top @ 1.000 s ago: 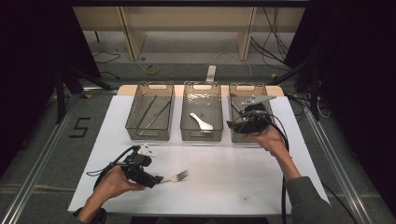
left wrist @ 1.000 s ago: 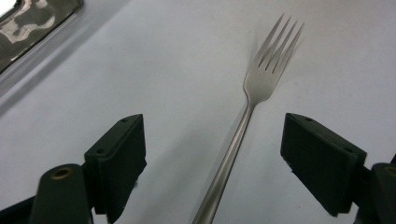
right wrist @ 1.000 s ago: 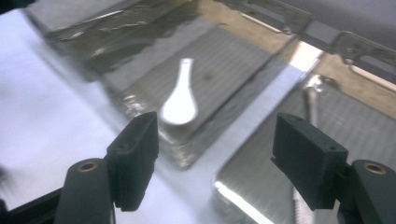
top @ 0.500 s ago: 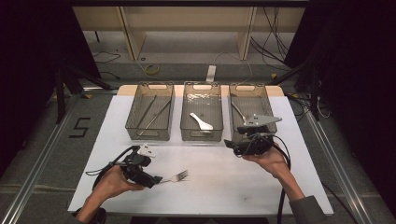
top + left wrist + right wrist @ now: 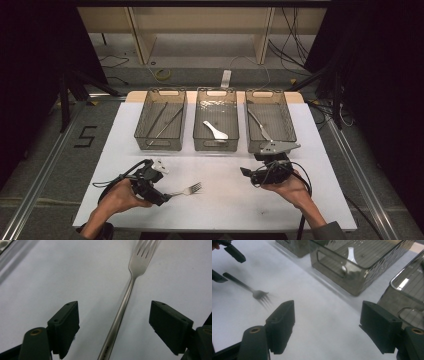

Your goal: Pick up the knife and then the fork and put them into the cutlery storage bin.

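A steel fork (image 5: 187, 190) lies flat on the white table top (image 5: 215, 205), tines pointing right in the high view. My left gripper (image 5: 164, 196) rests low at the front left, open, with the fork's handle (image 5: 127, 290) lying between its jaws, neither pad touching it. The jaws have just been closing slightly. My right gripper (image 5: 246, 174) hovers at the front right of the table, pointing left, open with nothing between its fingers. In the right gripper view the fork (image 5: 258, 293) and the left gripper (image 5: 225, 265) lie ahead at the upper left.
Three clear grey bins stand in a row at the back. The left bin (image 5: 161, 146) holds thin dark utensils, the middle bin (image 5: 216, 147) a white spoon (image 5: 215, 131), the right bin (image 5: 248, 135) a metal utensil (image 5: 259, 125). The table's front edge runs just behind both hands.
My right gripper has come away from the right bin, moving down and toward the front of the table. The left gripper and the fork have stayed in place.
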Demonstrator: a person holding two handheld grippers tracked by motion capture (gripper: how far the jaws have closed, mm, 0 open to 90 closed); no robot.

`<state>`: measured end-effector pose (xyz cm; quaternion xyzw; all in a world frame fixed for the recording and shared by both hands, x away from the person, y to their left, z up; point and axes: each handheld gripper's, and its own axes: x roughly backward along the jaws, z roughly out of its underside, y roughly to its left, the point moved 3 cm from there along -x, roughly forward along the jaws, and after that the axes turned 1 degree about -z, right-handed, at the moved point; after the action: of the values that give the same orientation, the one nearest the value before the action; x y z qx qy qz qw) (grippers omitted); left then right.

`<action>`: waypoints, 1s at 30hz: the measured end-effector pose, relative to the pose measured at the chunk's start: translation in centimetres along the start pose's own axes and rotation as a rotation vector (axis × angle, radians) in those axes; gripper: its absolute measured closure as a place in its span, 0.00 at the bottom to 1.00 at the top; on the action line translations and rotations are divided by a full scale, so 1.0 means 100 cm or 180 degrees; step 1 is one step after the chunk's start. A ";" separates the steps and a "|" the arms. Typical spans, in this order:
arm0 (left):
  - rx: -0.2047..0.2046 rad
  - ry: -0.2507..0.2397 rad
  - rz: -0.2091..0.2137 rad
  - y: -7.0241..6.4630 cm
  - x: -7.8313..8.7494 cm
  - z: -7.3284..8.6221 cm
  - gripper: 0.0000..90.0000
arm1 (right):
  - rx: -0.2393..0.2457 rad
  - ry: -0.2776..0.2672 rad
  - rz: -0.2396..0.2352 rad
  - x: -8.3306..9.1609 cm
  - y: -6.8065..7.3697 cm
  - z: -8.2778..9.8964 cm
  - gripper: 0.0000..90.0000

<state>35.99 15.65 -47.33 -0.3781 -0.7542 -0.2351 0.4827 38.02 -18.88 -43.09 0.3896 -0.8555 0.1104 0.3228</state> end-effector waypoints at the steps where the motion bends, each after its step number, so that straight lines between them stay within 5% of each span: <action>1: -0.0003 0.0021 0.0002 -0.001 -0.001 0.000 0.28 | 0.0008 0.0006 -0.0014 0.000 0.001 0.002 0.32; 14: -0.0078 0.0509 0.0006 -0.004 -0.011 0.002 0.57 | 0.0055 0.0130 -0.0101 0.000 0.017 0.018 0.32; 30: -0.0141 0.0684 0.0013 -0.004 -0.019 0.002 0.75 | 0.0091 0.0193 -0.0151 -0.002 0.023 0.023 0.32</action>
<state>36.07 14.89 -49.12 -0.3628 -0.6919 -0.2900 0.5528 35.35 -18.22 -44.79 0.4108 -0.8341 0.1267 0.3456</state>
